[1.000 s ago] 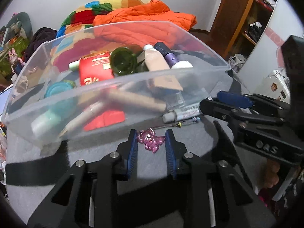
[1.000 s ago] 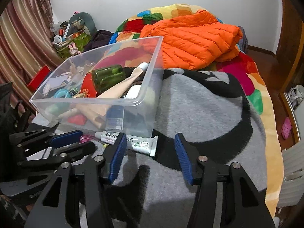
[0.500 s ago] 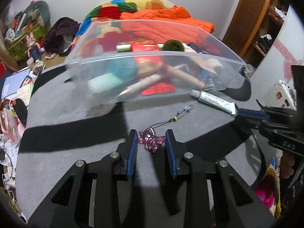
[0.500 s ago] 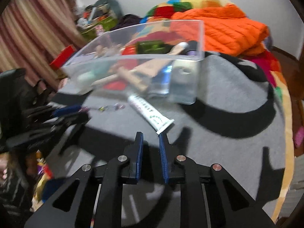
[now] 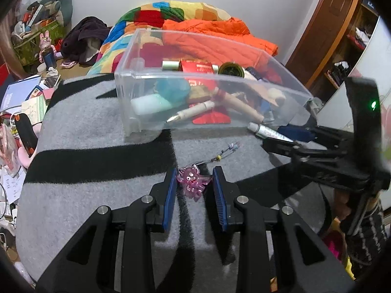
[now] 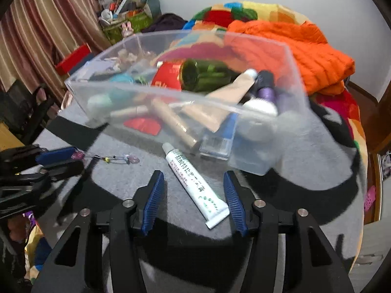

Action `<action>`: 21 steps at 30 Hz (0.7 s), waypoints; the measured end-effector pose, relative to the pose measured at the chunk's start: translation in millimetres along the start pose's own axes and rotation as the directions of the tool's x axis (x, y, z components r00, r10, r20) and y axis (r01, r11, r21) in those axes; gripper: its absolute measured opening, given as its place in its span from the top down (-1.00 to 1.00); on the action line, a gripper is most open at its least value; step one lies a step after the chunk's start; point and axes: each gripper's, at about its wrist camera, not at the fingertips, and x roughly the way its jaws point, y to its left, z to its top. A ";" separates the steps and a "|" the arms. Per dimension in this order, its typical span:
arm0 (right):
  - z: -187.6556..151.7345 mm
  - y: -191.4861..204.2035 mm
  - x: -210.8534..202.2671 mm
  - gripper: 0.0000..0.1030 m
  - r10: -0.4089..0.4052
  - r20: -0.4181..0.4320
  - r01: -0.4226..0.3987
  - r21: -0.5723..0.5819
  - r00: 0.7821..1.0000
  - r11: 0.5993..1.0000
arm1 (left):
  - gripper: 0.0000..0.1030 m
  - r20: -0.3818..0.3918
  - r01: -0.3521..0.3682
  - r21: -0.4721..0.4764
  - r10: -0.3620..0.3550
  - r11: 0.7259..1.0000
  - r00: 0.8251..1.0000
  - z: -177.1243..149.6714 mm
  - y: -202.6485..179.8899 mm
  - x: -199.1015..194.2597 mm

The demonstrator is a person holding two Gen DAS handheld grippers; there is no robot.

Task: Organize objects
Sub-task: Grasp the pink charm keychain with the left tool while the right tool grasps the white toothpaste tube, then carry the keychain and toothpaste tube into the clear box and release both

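A clear plastic bin (image 5: 136, 102) holding several toiletries and pens stands on a grey and black blanket (image 5: 97, 127). My left gripper (image 5: 194, 174) is shut on a small pink charm (image 5: 191, 183); the charm's beaded string (image 6: 117, 158) trails toward the bin. A white tube (image 6: 193, 183) lies on the blanket just in front of the bin. My right gripper (image 6: 193, 174) straddles that tube with its jaws opening, and the pads stand clear of it. In the left wrist view the right gripper (image 5: 275, 136) sits at the right by the tube's (image 5: 266, 130) cap end.
An orange jacket (image 6: 305, 48) and a patchwork quilt (image 5: 171, 12) lie behind the bin. Clutter, books and boxes fill the floor at the left (image 5: 24, 92). A wooden door (image 5: 330, 24) and shelves stand at the right. The blanket drops off at its right edge.
The left gripper has drawn back from the bin with the charm between its pads. The right gripper shut, then spread again, and now has the white tube between its fingers.
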 end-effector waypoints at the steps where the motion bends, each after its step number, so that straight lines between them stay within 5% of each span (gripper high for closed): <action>1: -0.3 2.8 -1.0 0.43 -0.003 0.000 0.003 -0.016 1.000 1.000 | 0.43 0.008 0.004 -0.001 -0.004 1.000 1.000 1.2 -0.4 -2.7; 4: -4.4 5.9 -8.1 0.71 0.033 0.005 -0.033 -0.016 0.999 0.999 | 0.43 0.037 0.007 0.006 -0.008 1.000 0.999 6.5 -3.0 -11.2; 21: 15.1 19.3 -83.4 0.71 0.081 0.225 -0.088 0.023 0.971 0.996 | 0.43 0.222 0.027 0.057 -0.039 0.998 0.974 52.5 -25.5 -65.3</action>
